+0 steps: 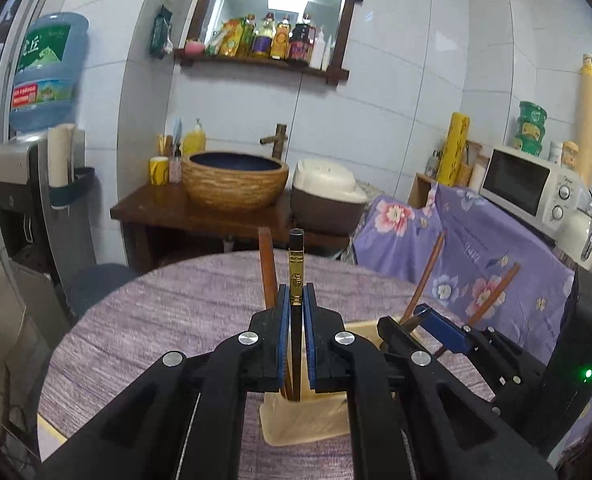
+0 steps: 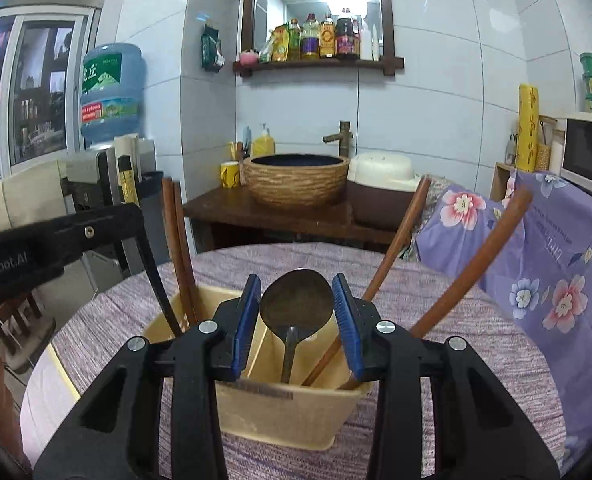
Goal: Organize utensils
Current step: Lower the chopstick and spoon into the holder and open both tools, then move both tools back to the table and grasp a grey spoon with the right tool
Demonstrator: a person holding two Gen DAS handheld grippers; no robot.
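1 holder (image 2: pixel 279 416) | 1 spoon (image 2: pixel 297 300) | 4 brown chopsticks (image 2: pixel 400 236) | 1 black chopstick (image 1: pixel 296 264)

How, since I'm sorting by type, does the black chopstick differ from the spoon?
The black chopstick is thin with a gold band; the spoon is metal with a broad bowl. The chopstick is between the left gripper's fingers, the spoon between the right gripper's. Both stand upright, lower ends in the beige holder.

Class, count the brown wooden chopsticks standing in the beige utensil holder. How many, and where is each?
4: two upright together in the beige utensil holder's left compartment, two leaning right, one nearer the spoon, one outermost. Others may be hidden.
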